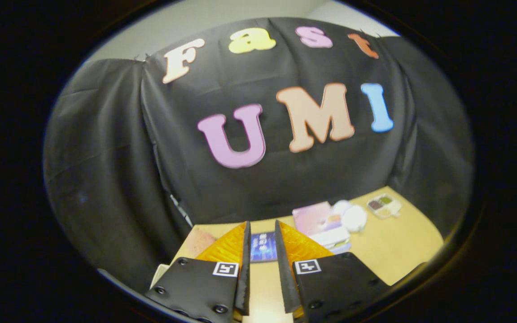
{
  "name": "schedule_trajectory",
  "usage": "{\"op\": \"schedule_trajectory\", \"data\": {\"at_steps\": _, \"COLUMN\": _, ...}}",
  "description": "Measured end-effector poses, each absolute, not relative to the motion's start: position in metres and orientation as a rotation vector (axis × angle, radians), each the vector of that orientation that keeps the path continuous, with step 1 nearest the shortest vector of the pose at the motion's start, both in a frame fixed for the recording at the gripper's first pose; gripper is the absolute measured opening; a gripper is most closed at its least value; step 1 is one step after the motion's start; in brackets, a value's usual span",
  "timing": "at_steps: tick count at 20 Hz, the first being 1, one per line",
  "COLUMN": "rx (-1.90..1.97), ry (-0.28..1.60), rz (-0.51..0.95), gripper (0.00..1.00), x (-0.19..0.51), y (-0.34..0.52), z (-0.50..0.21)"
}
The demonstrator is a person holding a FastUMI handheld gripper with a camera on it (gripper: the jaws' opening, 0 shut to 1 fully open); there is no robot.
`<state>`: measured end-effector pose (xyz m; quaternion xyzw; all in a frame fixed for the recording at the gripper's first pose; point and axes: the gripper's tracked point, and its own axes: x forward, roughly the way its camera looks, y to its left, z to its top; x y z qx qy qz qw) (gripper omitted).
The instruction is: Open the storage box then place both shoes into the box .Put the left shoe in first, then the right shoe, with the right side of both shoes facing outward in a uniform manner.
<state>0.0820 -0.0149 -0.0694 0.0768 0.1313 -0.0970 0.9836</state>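
My gripper [262,224] is held high and tilted, looking across a light wooden table [393,251] toward the booth's black cloth wall. Its two fingers stand a little apart, open, with nothing between them. Through the gap, just beyond the fingertips, a dark blue book [263,246] lies flat on the table.
Right of the fingers lies a stack of books with a pink cover [314,220] on top. Two white round objects [352,217] sit beside it, and a small compartment tray [384,205] is further right. A pale flat item [198,242] lies left of the fingers.
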Motion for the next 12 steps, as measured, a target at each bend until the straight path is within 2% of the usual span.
{"op": "schedule_trajectory", "data": {"at_steps": 5, "rx": 0.051, "ry": 0.073, "rz": -0.206, "gripper": 0.31, "x": 0.088, "y": -0.036, "z": 0.039}}
{"op": "schedule_trajectory", "data": {"at_steps": 12, "rx": 0.041, "ry": -0.022, "rz": -0.189, "gripper": 0.31, "x": 0.069, "y": -0.056, "z": 0.127}}
